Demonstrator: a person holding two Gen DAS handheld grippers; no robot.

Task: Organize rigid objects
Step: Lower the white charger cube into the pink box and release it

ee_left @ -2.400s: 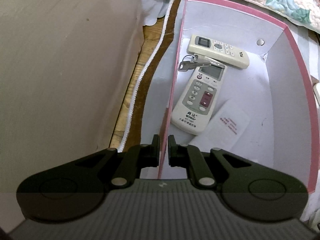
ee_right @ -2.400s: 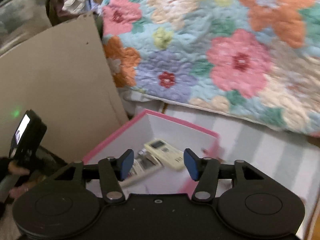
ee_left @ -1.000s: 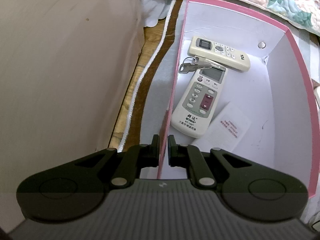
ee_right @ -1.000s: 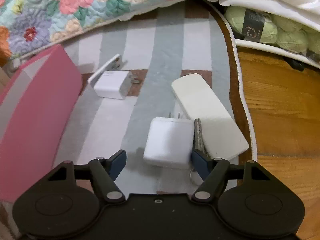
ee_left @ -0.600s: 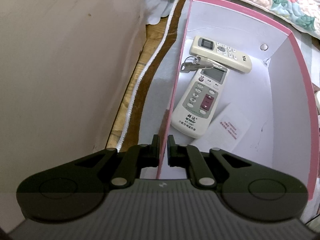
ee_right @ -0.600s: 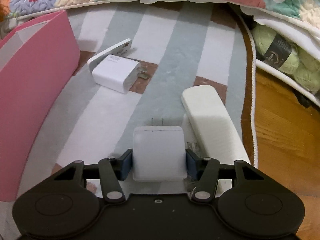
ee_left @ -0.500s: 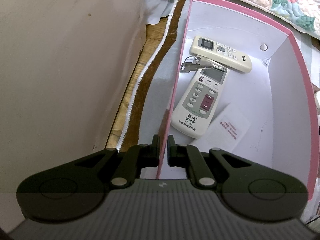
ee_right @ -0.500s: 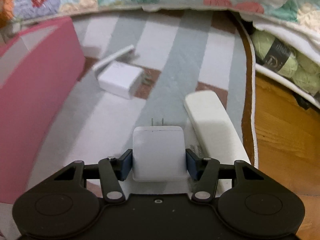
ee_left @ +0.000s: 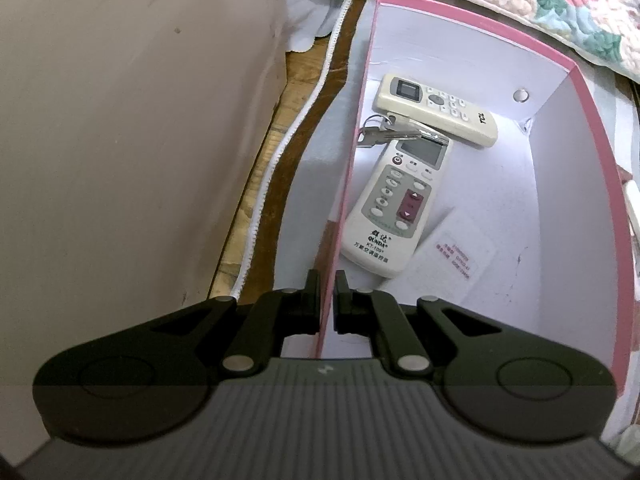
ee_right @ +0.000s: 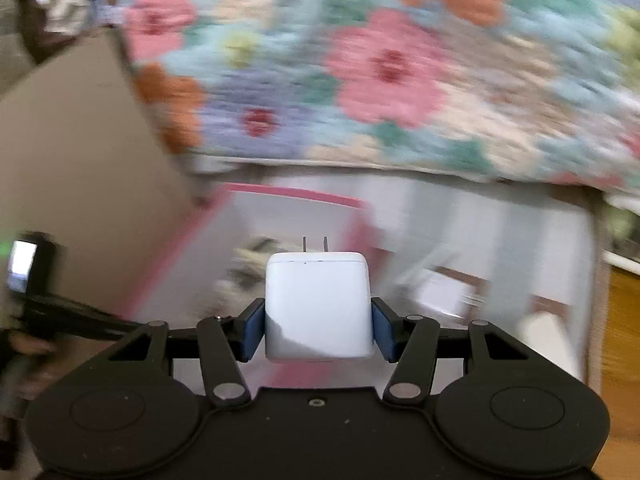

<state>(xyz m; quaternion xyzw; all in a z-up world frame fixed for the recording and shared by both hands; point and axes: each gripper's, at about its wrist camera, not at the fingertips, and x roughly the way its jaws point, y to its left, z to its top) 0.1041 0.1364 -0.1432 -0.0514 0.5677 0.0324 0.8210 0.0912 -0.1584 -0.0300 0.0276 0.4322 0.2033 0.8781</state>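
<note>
My left gripper (ee_left: 327, 300) is shut on the left wall of the pink box (ee_left: 352, 152). Inside the box lie a cream remote (ee_left: 436, 109), a white QUNDA remote (ee_left: 394, 210), a bunch of keys (ee_left: 384, 133) and a white card (ee_left: 452, 258). My right gripper (ee_right: 318, 330) is shut on a white plug charger (ee_right: 318, 306), prongs pointing forward, held in the air above the near edge of the pink box (ee_right: 288, 192). The right wrist view is blurred by motion.
A beige board (ee_left: 132, 140) stands left of the box. A floral quilt (ee_right: 380, 64) lies behind it. A striped mat (ee_right: 500, 232) carries another white charger (ee_right: 440, 296), blurred. Wooden floor (ee_right: 624, 340) is at the right.
My right gripper closed on the white charger on the mat, lifted it and swung left toward the pink box. My left gripper kept its hold on the box wall.
</note>
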